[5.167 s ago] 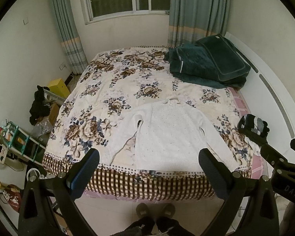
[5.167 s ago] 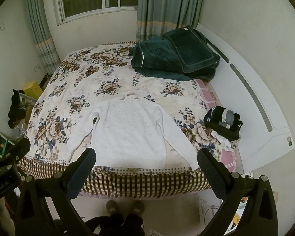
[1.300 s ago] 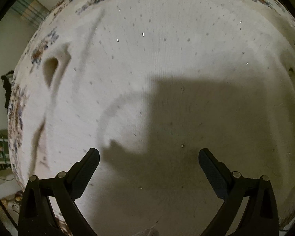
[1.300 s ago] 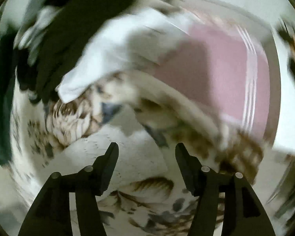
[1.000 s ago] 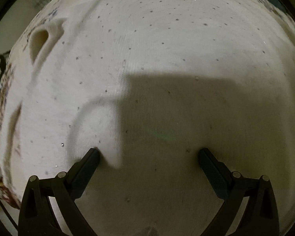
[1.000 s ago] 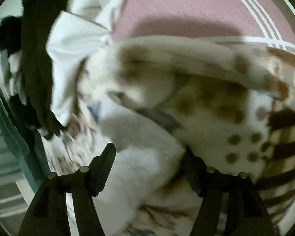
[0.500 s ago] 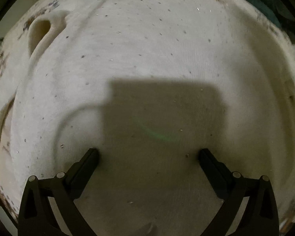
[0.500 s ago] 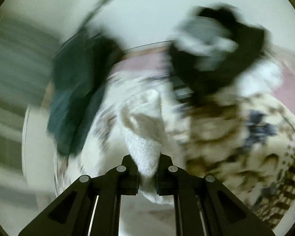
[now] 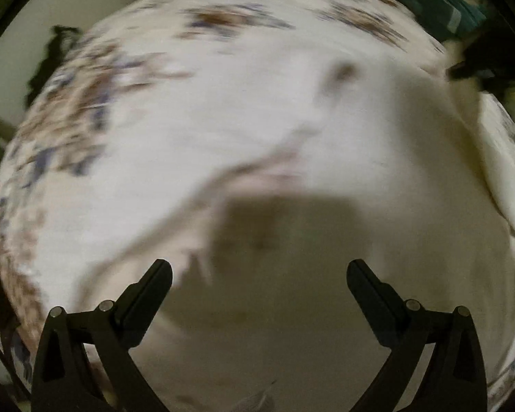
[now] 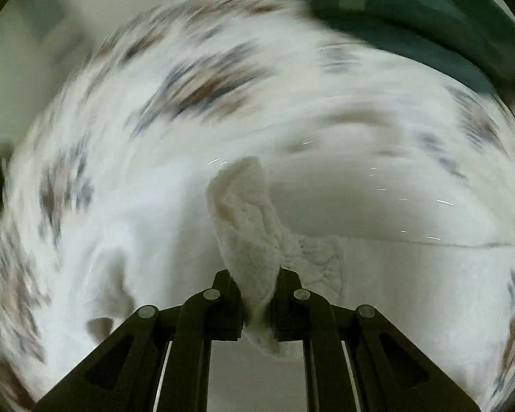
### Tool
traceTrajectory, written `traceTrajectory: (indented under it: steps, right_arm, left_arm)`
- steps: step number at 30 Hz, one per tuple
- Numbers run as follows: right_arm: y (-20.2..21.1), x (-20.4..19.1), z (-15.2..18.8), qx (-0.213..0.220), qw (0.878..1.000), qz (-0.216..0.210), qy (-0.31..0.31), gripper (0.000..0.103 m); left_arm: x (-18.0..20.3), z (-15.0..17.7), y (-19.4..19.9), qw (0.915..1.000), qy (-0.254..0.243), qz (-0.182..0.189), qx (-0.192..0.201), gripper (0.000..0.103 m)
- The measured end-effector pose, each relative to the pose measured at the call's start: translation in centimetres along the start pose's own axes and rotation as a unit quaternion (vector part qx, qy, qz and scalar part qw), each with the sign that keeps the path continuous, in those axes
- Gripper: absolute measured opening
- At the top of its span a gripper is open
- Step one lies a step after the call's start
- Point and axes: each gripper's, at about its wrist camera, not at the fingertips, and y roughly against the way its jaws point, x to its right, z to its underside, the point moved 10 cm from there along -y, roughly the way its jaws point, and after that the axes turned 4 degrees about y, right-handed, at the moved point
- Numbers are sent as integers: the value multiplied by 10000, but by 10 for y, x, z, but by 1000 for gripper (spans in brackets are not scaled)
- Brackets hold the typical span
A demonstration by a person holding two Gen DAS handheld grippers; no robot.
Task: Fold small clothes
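The right tongs (image 10: 256,304) clamp a fuzzy white knit sleeve (image 10: 247,219), its length running away from the camera; the sweater (image 9: 326,178) lies on the floral bed (image 9: 86,79); the left tongs (image 9: 259,283) gape apart above it.

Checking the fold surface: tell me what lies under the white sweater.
Under the white sweater lies the floral bedspread, showing around its edges. The part beneath is covered. The right claw pinches a sleeve; the left claw is open above.

bed (image 10: 195,79): floral cover | white sweater (image 9: 326,233) on it | dark green blanket (image 10: 412,17) at far edge
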Motion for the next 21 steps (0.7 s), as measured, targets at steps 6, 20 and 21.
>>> traceTrajectory:
  steps: [6, 20, 21]
  right_arm:
    - [-57, -135, 24, -516, 9912, 265, 1190, 14]
    - [45, -17, 150, -1239, 9660, -1190, -1930, 66]
    - [45, -9, 170, -1351, 9621, -1126, -2082, 66]
  left_arm:
    - [-85, 1, 6, 9967, 678, -445, 72, 103]
    - [-204, 55, -13, 9432, 3159, 641, -805, 103]
    - [-202, 61, -23, 9312, 3431, 823, -908, 103]
